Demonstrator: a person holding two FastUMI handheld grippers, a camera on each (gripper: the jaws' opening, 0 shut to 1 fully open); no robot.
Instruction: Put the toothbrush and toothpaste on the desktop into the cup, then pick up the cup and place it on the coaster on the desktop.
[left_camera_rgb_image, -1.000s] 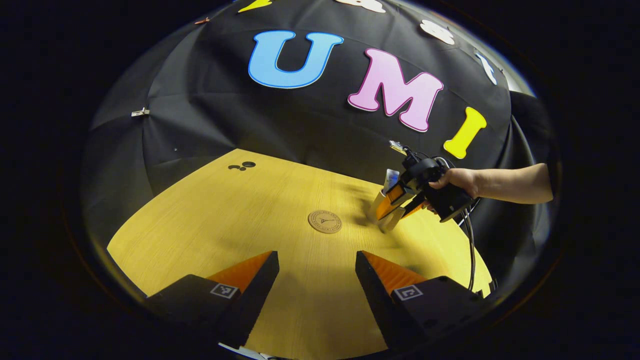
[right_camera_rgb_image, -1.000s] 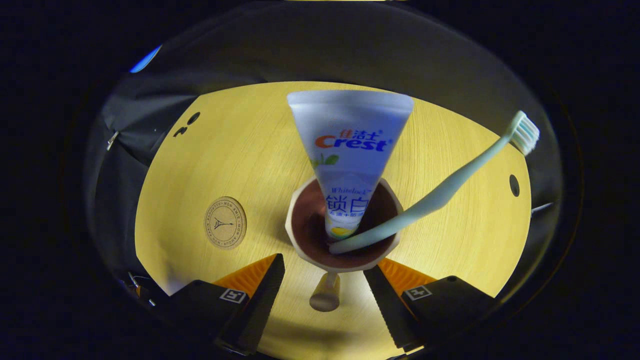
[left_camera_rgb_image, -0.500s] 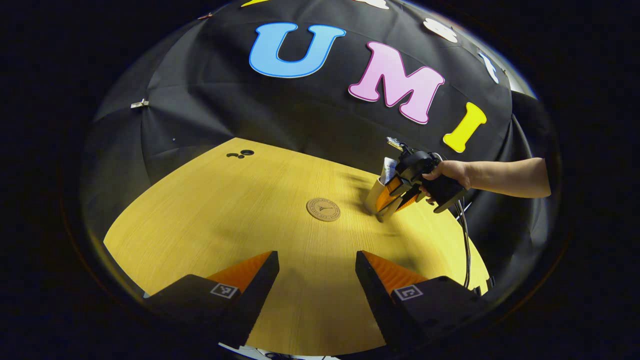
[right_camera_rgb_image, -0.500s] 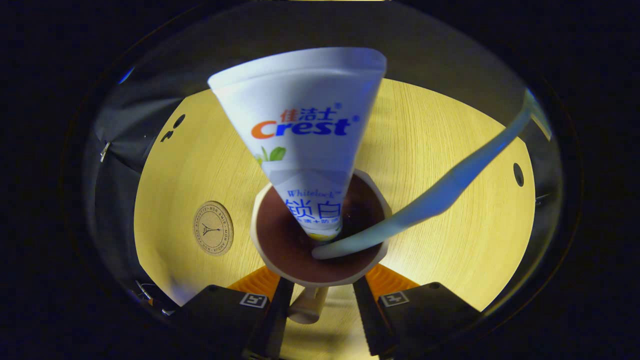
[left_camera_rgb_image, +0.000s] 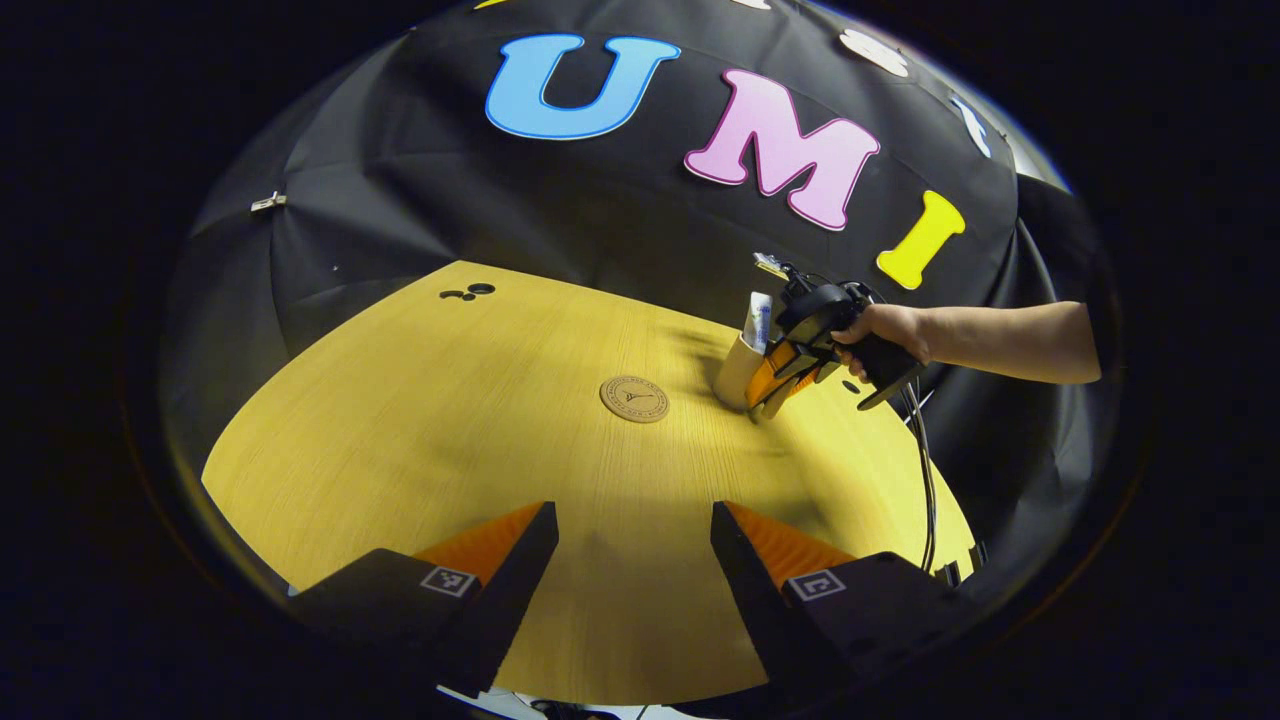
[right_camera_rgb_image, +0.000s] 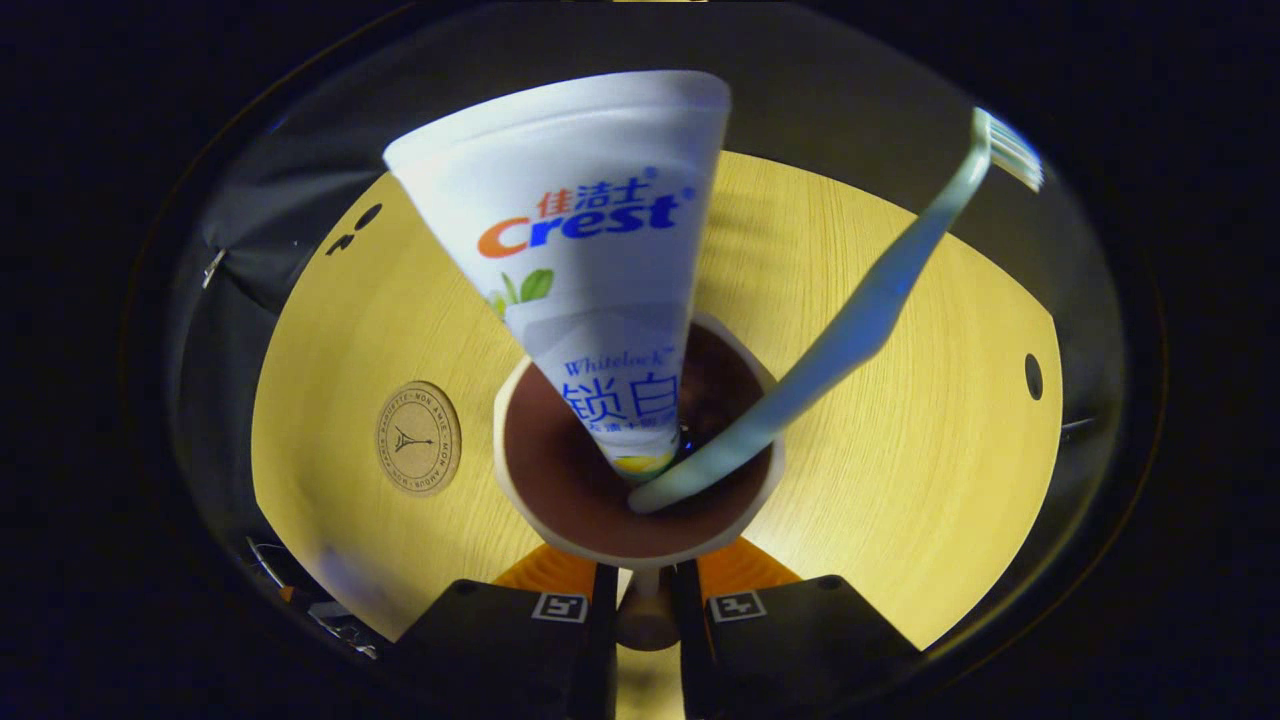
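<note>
A cream cup (right_camera_rgb_image: 640, 535) with a brown inside stands close in front of me in the right gripper view. A white toothpaste tube (right_camera_rgb_image: 590, 260) and a pale green toothbrush (right_camera_rgb_image: 860, 310) lean in it. My right gripper (right_camera_rgb_image: 647, 615) is shut on the cup's handle, which sits between both fingers. The round cork coaster (right_camera_rgb_image: 418, 438) lies bare to the cup's left. In the left gripper view, the cup (left_camera_rgb_image: 737, 372) with the toothpaste (left_camera_rgb_image: 757, 322) is just right of the coaster (left_camera_rgb_image: 635, 399), held by the right gripper (left_camera_rgb_image: 785, 375). My left gripper (left_camera_rgb_image: 635, 545) hangs open over the table's near part.
The yellow wooden table (left_camera_rgb_image: 450, 430) has small holes at its far left (left_camera_rgb_image: 468, 293) and one at the right (right_camera_rgb_image: 1033, 376). A person's hand (left_camera_rgb_image: 885, 330) holds the right gripper, and its cable (left_camera_rgb_image: 925, 470) hangs over the table's right edge.
The right gripper moved in on the cup and its fingers shut on the handle. The toothbrush swung more upright. The left gripper stayed open and barely shifted.
</note>
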